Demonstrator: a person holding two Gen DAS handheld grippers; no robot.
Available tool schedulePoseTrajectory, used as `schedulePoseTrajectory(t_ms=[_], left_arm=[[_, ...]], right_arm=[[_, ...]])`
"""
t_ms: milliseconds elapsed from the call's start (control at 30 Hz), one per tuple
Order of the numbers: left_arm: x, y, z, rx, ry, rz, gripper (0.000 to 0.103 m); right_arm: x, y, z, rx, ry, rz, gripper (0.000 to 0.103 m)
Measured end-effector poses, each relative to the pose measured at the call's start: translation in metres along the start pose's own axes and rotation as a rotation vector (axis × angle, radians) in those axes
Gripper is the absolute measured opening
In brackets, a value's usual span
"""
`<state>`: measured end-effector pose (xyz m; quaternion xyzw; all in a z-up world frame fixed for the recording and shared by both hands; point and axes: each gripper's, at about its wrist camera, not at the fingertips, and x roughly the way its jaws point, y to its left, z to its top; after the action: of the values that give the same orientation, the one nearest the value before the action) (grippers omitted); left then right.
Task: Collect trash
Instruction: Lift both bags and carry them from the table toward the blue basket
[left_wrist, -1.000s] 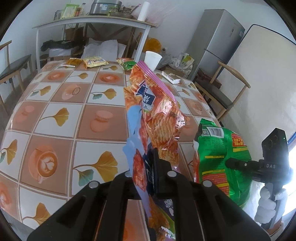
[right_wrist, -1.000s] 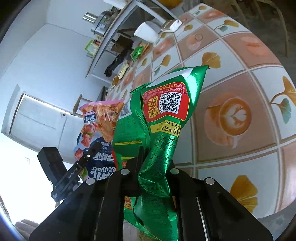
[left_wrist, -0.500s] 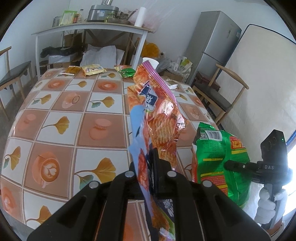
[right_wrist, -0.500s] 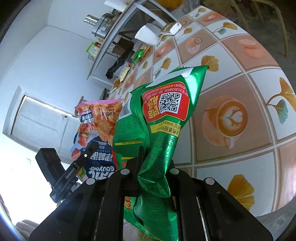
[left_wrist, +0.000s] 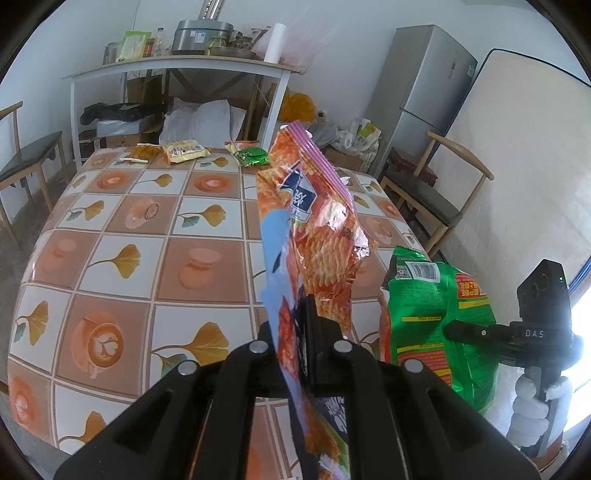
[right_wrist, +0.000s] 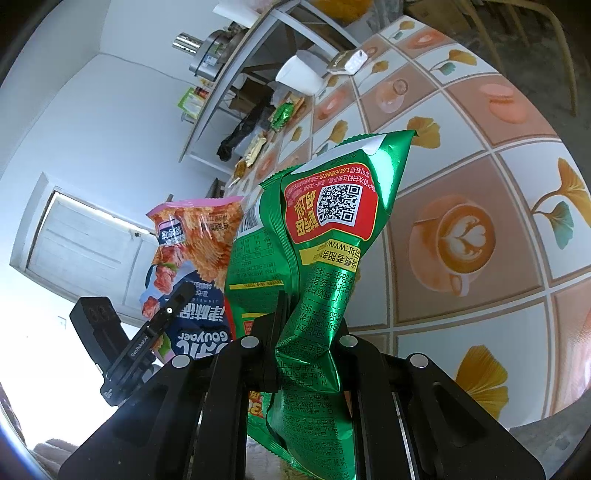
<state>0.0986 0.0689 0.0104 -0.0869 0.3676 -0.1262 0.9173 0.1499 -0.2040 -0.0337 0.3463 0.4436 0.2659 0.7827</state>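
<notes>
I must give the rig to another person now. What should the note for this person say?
Left hand-held gripper: shut on the orange chip bag, held up over the table.
Right hand-held gripper: shut on the green snack bag, also in the air.
Done: both bags picked up.
Left: no bin is in view, so find one and drop both bags. Then collect the wrappers at the far table edge, the white cup and the small packet beside it.

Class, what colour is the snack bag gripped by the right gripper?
Shiny green snack bag with a red QR-code label; clearest in the right wrist view.
</notes>
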Motion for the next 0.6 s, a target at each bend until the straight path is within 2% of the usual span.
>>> schedulePoseTrajectory(t_ms=[200,367,500,600], left_arm=[[-0.011,-0.007,0.007,0.02,-0.029,-0.014,0.005],[-0.013,-0.023,0.017,0.054,-0.035,-0.049,0.005],[-0.006,-0.053,0.03,0.105,-0.017,-0.109,0.005],[0.003,-0.083,0.038,0.138,0.011,-0.184,0.005]], right_arm=[[-0.007,-0.007,0.0,0.006,-0.022,0.031,0.01],[-0.025,-0.02,-0.006,0.024,-0.078,0.068,0.01],[-0.051,-0.044,-0.018,0.071,-0.142,0.094,0.01],[-0.08,-0.068,-0.027,0.123,-0.205,0.113,0.01]])
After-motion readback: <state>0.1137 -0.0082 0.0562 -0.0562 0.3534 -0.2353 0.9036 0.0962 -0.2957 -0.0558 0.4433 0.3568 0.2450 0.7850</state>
